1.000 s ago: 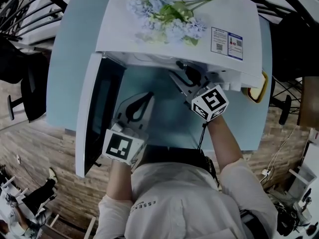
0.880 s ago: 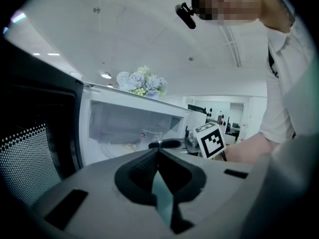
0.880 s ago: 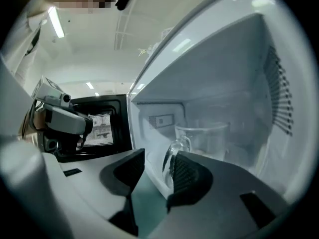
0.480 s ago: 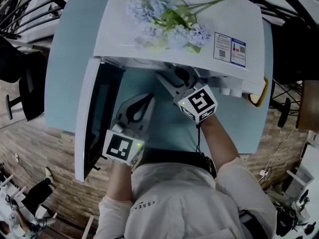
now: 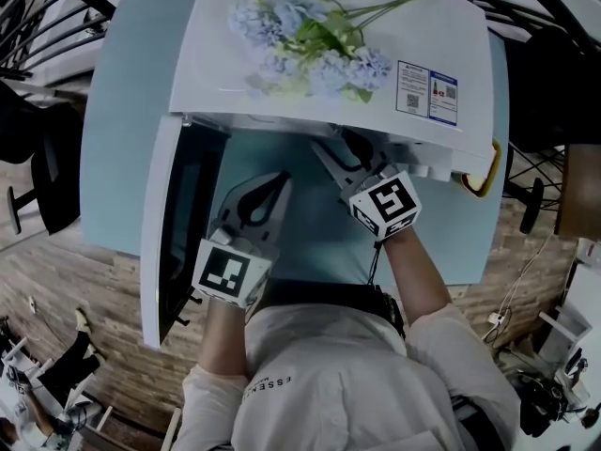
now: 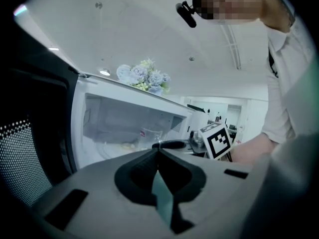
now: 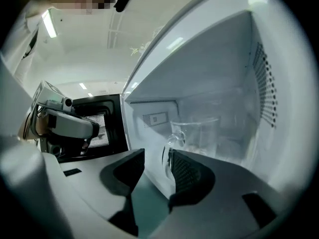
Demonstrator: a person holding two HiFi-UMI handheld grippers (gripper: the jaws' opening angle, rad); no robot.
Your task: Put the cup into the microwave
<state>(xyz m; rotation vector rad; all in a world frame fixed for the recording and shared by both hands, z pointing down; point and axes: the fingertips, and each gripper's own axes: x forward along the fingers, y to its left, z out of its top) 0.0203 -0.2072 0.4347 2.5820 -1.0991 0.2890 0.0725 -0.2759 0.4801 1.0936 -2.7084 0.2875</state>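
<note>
**Cup inside the open microwave, both tools at its mouth**

Nearest the camera in the head view is the person's pale shirt (image 5: 319, 374), with both forearms reaching forward over the light blue tabletop (image 5: 117, 111). The left tool (image 6: 158, 154) is clenched, its dark pads meeting with nothing between them; it hangs in front of the oven opening, just beside the inner face of the door (image 5: 174, 224), which stands swung out to the left. The right tool (image 7: 157, 154) lies farther forward, at the mouth of the microwave (image 5: 216, 54), with its jaws spread and nothing gripped between them. Just beyond its tips stands the cup (image 7: 197, 132), a clear glass one with a handle, upright on the floor of the white cavity. Its handle faces the tool and lies close to one jaw tip; whether they touch cannot be told. The left gripper view shows the same cup deep in the cavity, past the right tool's marker cube (image 6: 218, 139). On the microwave's top lies a spray of pale blue flowers (image 5: 310, 40), and near the right front corner a printed label (image 5: 427, 90).
</note>
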